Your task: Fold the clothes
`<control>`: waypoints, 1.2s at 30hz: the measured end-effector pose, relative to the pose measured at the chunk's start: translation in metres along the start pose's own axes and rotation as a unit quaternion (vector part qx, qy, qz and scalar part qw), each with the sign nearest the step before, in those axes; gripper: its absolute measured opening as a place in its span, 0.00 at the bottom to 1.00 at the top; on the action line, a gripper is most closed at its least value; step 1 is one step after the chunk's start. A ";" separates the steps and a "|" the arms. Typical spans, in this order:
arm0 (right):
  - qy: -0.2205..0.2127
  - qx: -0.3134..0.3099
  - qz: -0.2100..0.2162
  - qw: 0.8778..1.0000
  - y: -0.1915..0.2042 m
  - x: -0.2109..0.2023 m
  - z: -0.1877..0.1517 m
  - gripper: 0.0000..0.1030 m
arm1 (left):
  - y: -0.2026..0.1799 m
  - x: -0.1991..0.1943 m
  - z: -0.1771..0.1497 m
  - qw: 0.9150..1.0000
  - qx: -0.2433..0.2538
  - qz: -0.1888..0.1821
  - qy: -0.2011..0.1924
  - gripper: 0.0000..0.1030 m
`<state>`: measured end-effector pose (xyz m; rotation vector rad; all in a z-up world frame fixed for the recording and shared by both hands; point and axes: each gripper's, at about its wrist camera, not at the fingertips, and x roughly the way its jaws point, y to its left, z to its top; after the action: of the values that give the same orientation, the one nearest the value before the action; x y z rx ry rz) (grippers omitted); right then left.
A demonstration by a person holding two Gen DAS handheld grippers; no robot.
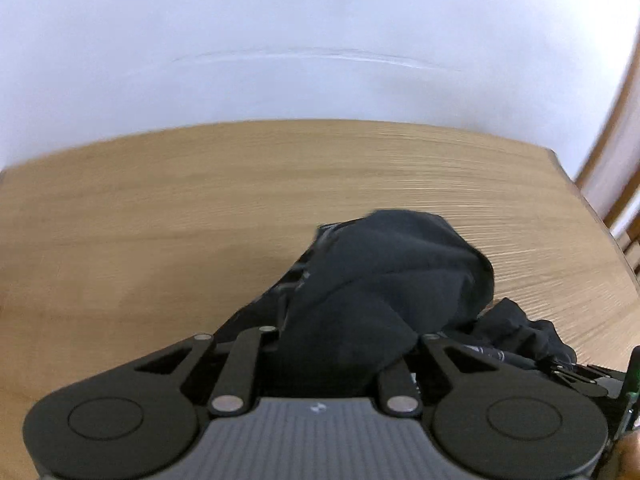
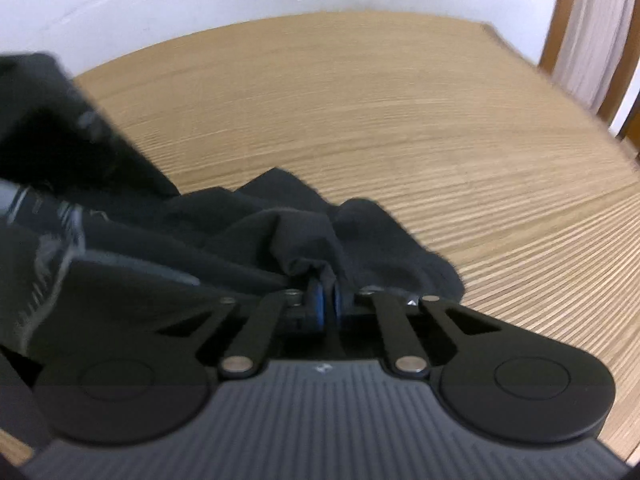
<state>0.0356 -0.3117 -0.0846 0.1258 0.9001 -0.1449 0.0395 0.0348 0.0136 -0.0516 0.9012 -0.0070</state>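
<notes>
- While both views are blurring slightly, the black garment [image 2: 304, 224] is lying bunched on the wooden tabletop [image 2: 440, 120], at its near side, with bare wood stretching beyond it to the white wall [image 1: 280, 40].
- Seen from the right wrist, the right tongs [image 2: 327, 300] are sitting pressed together on a gathered pinch of the garment, the blue pads [image 2: 318, 300] showing on either side of the fold they are clamping.
- From that pinch the fabric is spreading forward and to both sides in loose creases, with one lobe reaching out to the right onto the wood.
- At the left of the same view, the other tool is appearing as a dark, blurred shape rising over the cloth.
- Seen from the left wrist, the left tongs [image 1: 344, 344] are lying buried under a mound of the garment [image 1: 392, 280], which is draping over the fingers and hiding their tips, so I cannot tell whether they are apart or clamped.
- More black fabric is trailing off to the right of that mound, toward the tabletop [image 1: 160, 200] edge.
- A wooden frame [image 2: 556, 12] is standing beside the wall at the far right.
</notes>
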 end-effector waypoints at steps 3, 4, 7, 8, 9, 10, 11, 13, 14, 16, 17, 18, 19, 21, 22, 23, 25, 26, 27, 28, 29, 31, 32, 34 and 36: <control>0.004 -0.022 -0.001 1.000 0.008 0.003 0.000 0.08 | 0.025 -0.015 -0.017 0.999 -0.040 0.012 0.004 0.22; 0.006 -0.028 0.000 1.000 0.011 0.003 0.000 0.09 | 0.034 -0.020 -0.024 0.998 -0.061 0.015 0.006 0.23; 0.008 -0.040 0.010 0.999 0.018 0.006 0.002 0.09 | 0.050 -0.033 -0.037 0.996 -0.086 0.022 0.008 0.31; 0.009 -0.044 0.013 0.999 0.020 0.008 0.002 0.09 | 0.053 -0.034 -0.041 0.996 -0.086 0.026 0.010 0.38; 0.009 -0.048 0.016 0.999 0.022 0.009 0.003 0.11 | 0.055 -0.035 -0.046 0.996 -0.087 0.030 0.012 0.40; 0.009 -0.054 0.022 0.998 0.024 0.010 0.003 0.12 | 0.058 -0.035 -0.050 0.996 -0.087 0.035 0.015 0.44; 0.009 -0.061 0.027 0.998 0.026 0.011 0.003 0.13 | 0.059 -0.036 -0.052 0.996 -0.083 0.033 0.017 0.44; -0.001 -0.073 0.035 0.997 0.029 0.006 0.004 0.21 | 0.061 -0.039 -0.055 0.997 -0.075 0.029 0.021 0.44; -0.014 -0.076 0.032 0.996 0.030 -0.002 0.004 0.22 | 0.063 -0.040 -0.057 0.997 -0.072 0.027 0.024 0.45; -0.055 -0.083 0.033 0.995 0.032 -0.023 0.004 0.25 | 0.065 -0.042 -0.060 0.997 -0.064 0.022 0.028 0.49; -0.075 -0.085 0.043 0.993 0.033 -0.034 0.004 0.28 | 0.066 -0.043 -0.062 0.998 -0.060 0.020 0.030 0.52; -0.092 -0.089 0.060 0.990 0.036 -0.045 0.005 0.37 | 0.067 -0.045 -0.063 0.998 -0.056 0.018 0.033 0.53; -0.102 -0.092 0.084 0.987 0.039 -0.054 0.006 0.48 | 0.068 -0.046 -0.065 0.998 -0.053 0.016 0.035 0.54; -0.099 -0.097 0.143 0.980 0.052 -0.067 0.011 0.60 | 0.074 -0.042 -0.068 0.998 -0.046 0.003 0.043 0.55; -0.095 -0.099 0.174 0.975 0.060 -0.069 0.012 0.64 | 0.078 -0.037 -0.070 0.998 -0.044 -0.008 0.048 0.55; -0.086 -0.095 0.195 0.972 0.069 -0.068 0.014 0.66 | 0.080 -0.037 -0.071 0.998 -0.041 -0.012 0.055 0.55; -0.040 -0.047 0.224 0.973 0.084 -0.057 0.019 0.70 | 0.089 -0.036 -0.075 0.997 -0.029 -0.017 0.066 0.56; -0.015 -0.019 0.239 0.971 0.090 -0.051 0.022 0.70 | 0.094 -0.035 -0.079 0.997 -0.023 -0.020 0.070 0.58; 0.018 0.030 0.255 0.966 0.093 -0.041 0.024 0.70 | 0.099 -0.034 -0.082 0.997 -0.017 -0.023 0.073 0.59; 0.047 0.078 0.265 0.960 0.095 -0.030 0.024 0.70 | 0.106 -0.034 -0.088 0.996 -0.017 -0.029 0.077 0.61; 0.076 0.127 0.274 0.950 0.097 -0.019 0.024 0.70 | 0.114 -0.035 -0.094 0.996 -0.018 -0.036 0.081 0.61; 0.106 0.190 0.267 0.939 0.103 -0.004 0.021 0.71 | 0.125 -0.033 -0.104 0.994 -0.025 -0.055 0.091 0.61; 0.111 0.208 0.257 0.937 0.107 0.001 0.019 0.72 | 0.129 -0.036 -0.107 0.993 -0.025 -0.061 0.093 0.61; 0.106 0.211 0.258 0.937 0.114 0.008 0.015 0.64 | 0.135 -0.039 -0.114 0.993 -0.024 -0.072 0.094 0.61; 0.100 0.183 0.254 0.944 0.126 0.006 0.015 0.23 | 0.135 -0.049 -0.115 0.993 -0.020 -0.081 0.085 0.61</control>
<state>0.0736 -0.1911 -0.0740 0.7244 1.0070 0.1888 -0.0833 0.1665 -0.0260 -0.1631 1.0649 -0.1468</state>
